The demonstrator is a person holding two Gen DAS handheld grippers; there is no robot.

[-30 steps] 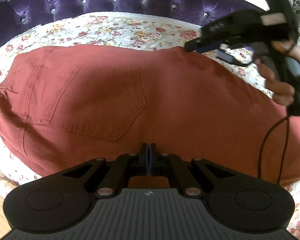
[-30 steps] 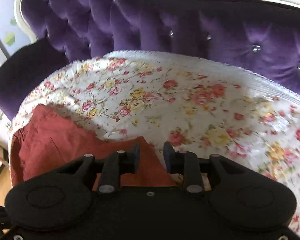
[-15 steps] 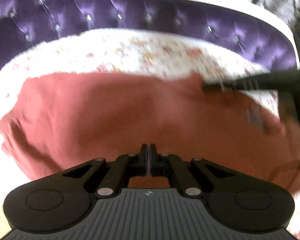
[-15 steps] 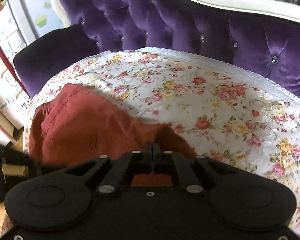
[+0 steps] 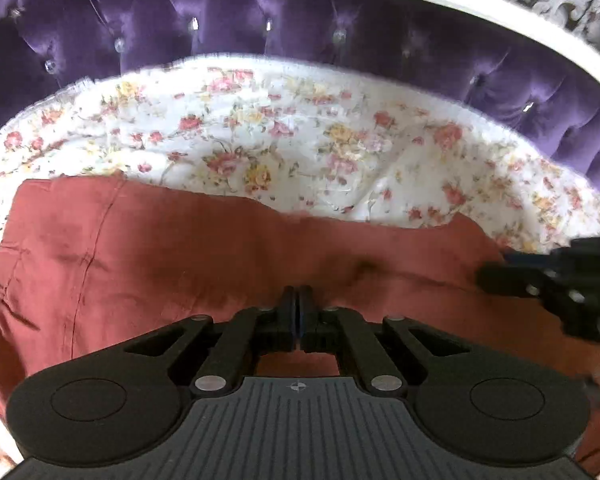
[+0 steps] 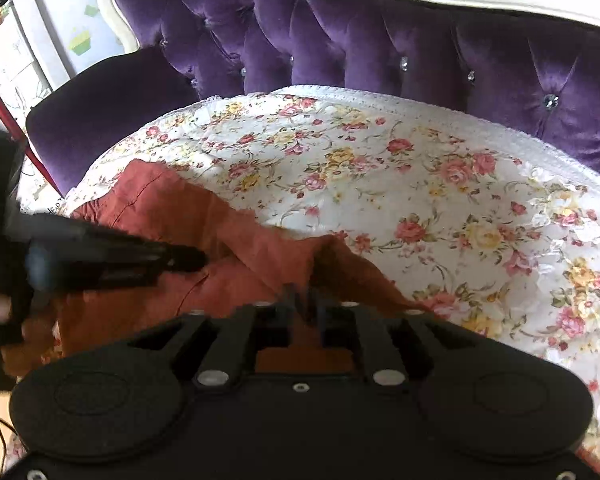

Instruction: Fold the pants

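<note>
Two tools worked over a purple tufted sofa (image 6: 380,48) whose seat was covered by a floral sheet (image 5: 300,148), and on that sheet lay the rust-red pants (image 5: 160,256), spread along the near edge of the seat. We kept our left tool (image 5: 299,312) clenched on the near edge of the pants. Our right tool (image 6: 303,304) was pinched on a raised fold of the same cloth, the jaws blurred but close together.
</note>
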